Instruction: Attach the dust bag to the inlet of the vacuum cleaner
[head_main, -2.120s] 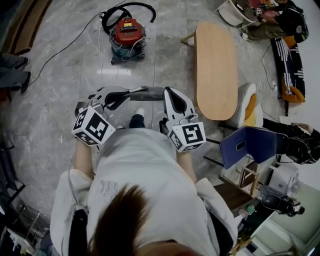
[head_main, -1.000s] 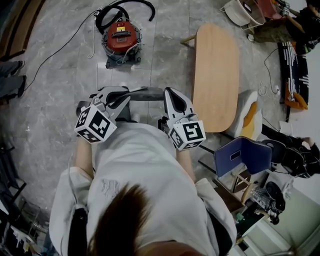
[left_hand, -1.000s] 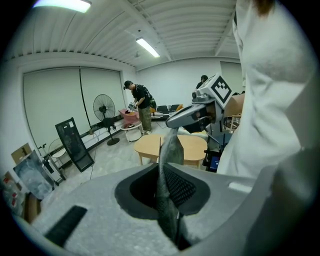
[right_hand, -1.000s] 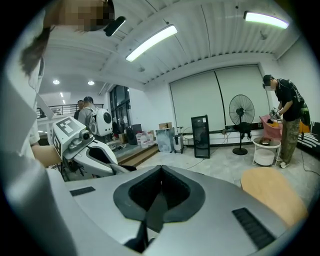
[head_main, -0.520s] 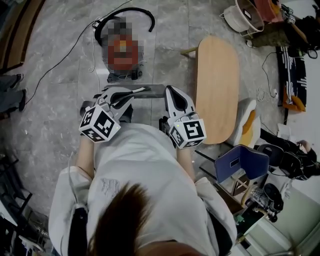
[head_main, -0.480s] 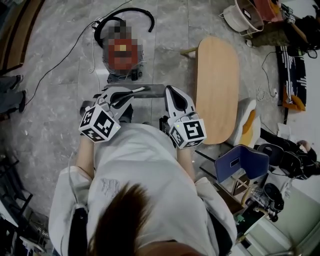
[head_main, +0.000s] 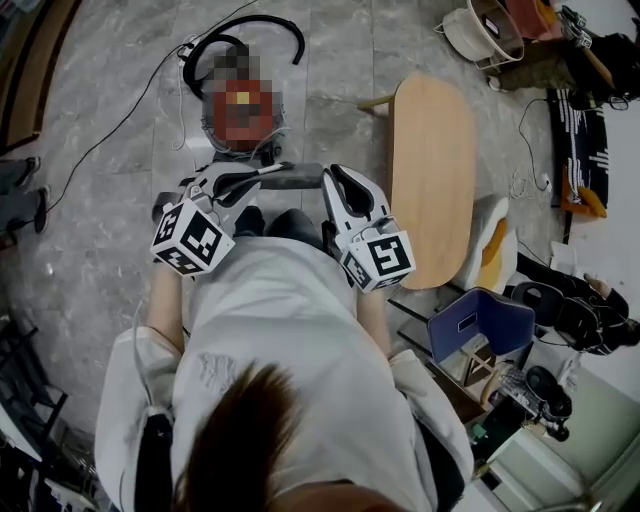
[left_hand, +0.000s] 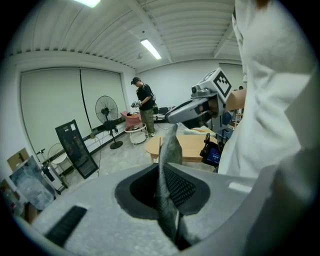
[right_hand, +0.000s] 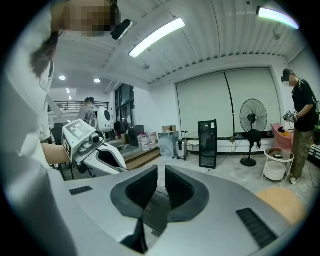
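Observation:
The red vacuum cleaner (head_main: 243, 108) stands on the grey floor just beyond my grippers, its black hose (head_main: 262, 24) curled behind it. A grey dust bag (head_main: 290, 177) stretches between the two grippers in the head view. My left gripper (head_main: 232, 184) is shut on the bag's left end, and in the left gripper view the grey fabric (left_hand: 167, 165) stands upright, pinched between its pads. My right gripper (head_main: 333, 182) is at the bag's right end and its jaws are opening. In the right gripper view a narrow gap shows between its pads (right_hand: 142, 186), with dark grey bag material (right_hand: 159, 214) low in it.
A long oval wooden table (head_main: 432, 170) lies to the right, with a blue chair (head_main: 478, 320) nearer me. A thin cable (head_main: 120, 100) runs left from the vacuum. In the left gripper view a person (left_hand: 145, 107) stands by a floor fan (left_hand: 106, 110).
I have walked forward with the bag held between both grippers. The vacuum cleaner now lies much closer to the gripper tips.

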